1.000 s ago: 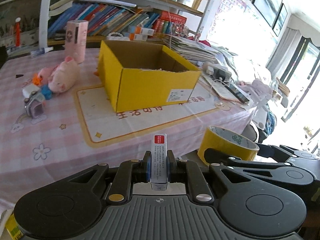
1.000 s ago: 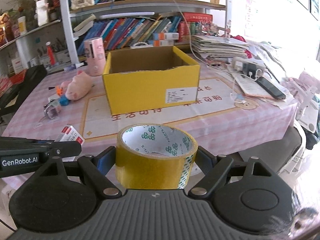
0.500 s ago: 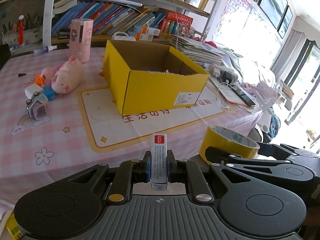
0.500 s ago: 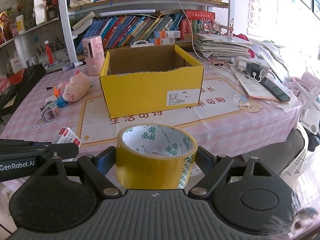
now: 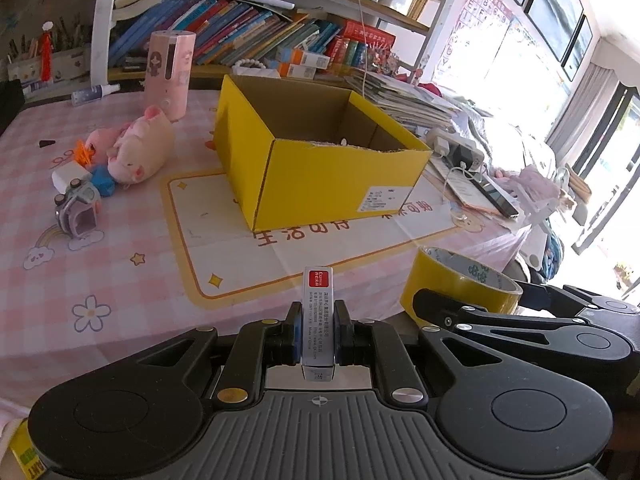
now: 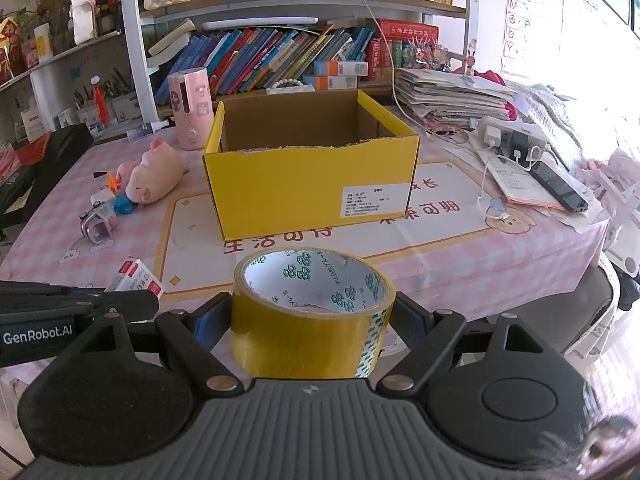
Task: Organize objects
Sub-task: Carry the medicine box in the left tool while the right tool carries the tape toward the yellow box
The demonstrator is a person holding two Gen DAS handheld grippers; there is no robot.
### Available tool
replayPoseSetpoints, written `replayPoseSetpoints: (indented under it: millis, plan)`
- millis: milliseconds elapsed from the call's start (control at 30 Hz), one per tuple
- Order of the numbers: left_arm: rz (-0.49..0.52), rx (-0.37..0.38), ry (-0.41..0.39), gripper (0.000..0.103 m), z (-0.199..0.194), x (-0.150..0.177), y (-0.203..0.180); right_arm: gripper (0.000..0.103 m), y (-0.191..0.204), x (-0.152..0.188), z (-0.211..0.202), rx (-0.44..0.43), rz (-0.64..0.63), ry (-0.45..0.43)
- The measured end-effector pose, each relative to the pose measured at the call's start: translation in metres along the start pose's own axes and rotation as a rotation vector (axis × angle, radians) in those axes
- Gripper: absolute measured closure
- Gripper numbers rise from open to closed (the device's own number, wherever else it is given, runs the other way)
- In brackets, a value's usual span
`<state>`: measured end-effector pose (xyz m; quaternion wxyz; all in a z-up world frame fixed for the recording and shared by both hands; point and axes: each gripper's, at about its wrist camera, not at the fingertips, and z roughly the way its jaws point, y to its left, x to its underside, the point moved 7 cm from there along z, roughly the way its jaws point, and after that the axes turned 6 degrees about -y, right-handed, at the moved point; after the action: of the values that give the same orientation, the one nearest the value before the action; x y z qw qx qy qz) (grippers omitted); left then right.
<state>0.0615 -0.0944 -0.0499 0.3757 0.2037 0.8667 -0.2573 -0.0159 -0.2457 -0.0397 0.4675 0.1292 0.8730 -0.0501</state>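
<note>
My left gripper [image 5: 318, 330] is shut on a small white box with a red label [image 5: 318, 312], held upright above the table's near edge. My right gripper [image 6: 312, 320] is shut on a roll of yellow tape [image 6: 310, 316]; the roll also shows in the left wrist view [image 5: 456, 286], to the right of the left gripper. The small box shows in the right wrist view [image 6: 136, 280] at the left. An open yellow cardboard box [image 5: 320, 160] [image 6: 312, 180] stands on a white mat in the middle of the table, beyond both grippers.
Left of the box lie a pink plush pig [image 5: 138, 146], small toys [image 5: 78, 206] and a pink cylinder [image 5: 170, 74]. Right side holds papers, a phone [image 6: 558, 190] and a power strip [image 6: 512, 134]. A bookshelf [image 6: 280, 52] stands behind the table.
Both grippers have risen and moved a little forward toward the table; I now look further down into the yellow box. Both grips are unchanged.
</note>
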Motion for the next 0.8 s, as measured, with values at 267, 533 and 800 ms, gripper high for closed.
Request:
replayPoseSetpoints:
  millis: [267,533,800]
  plan:
    - [0.000,-0.001,0.005,0.090,0.003,-0.001,0.001,0.020,0.000,0.000,0.003,-0.001,0.001,0.004]
    - [0.009,-0.012,-0.001,0.090,0.010,-0.006,-0.001,0.020,-0.003,-0.002,0.009,-0.005,0.007,0.000]
    - [0.031,-0.009,-0.056,0.090,0.017,-0.033,-0.011,0.020,-0.020,-0.024,0.014,-0.002,0.021,-0.048]
